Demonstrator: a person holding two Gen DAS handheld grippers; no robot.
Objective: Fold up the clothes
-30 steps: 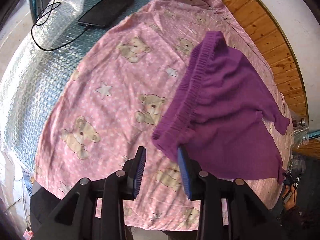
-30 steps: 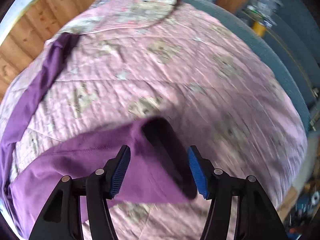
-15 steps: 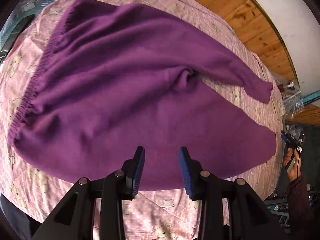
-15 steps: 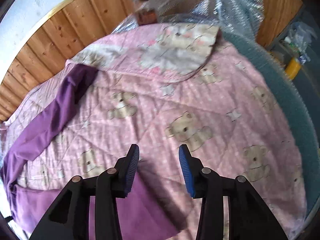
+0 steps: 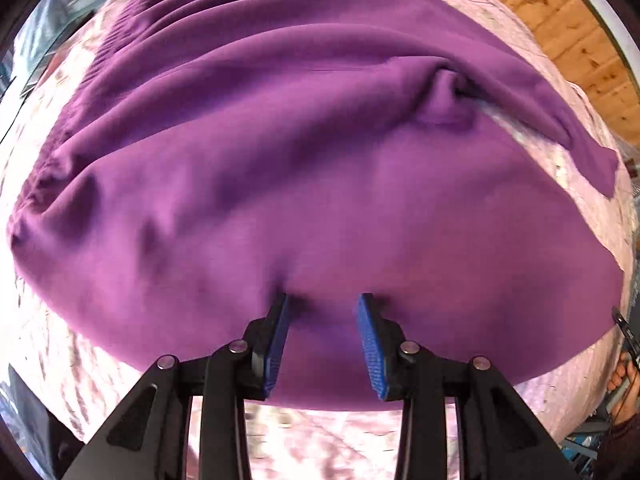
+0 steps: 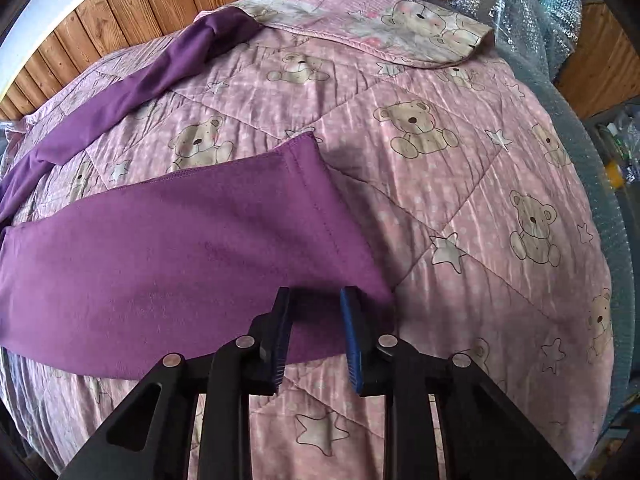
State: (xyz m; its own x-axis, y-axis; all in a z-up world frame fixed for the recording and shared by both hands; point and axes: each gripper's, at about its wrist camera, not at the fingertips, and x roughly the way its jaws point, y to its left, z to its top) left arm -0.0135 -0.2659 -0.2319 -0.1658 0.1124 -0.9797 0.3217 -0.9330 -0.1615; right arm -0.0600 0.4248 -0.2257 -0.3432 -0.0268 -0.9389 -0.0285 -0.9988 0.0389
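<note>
Pressing down into the purple trousers (image 5: pixel 320 184), your left gripper (image 5: pixel 322 300) had its jaws apart with cloth lying between the blue pads but nothing pinched. The garment lay spread over the pink teddy-bear quilt (image 6: pixel 460 208), waistband off to the left and a bunched wrinkle near the crotch. Your right gripper (image 6: pixel 316 296) sat at the near corner of the nearer leg's hem (image 6: pixel 320 216), jaws narrowed around the edge; whether they actually gripped the cloth could not be told. The far leg (image 6: pixel 132 88) trailed away toward the wooden wall (image 6: pixel 104 20). You seemed to be at the smoothing-out stage, before any fold. Next you likely needed a firm hold on hem and side edge to carry one leg over the other.
</note>
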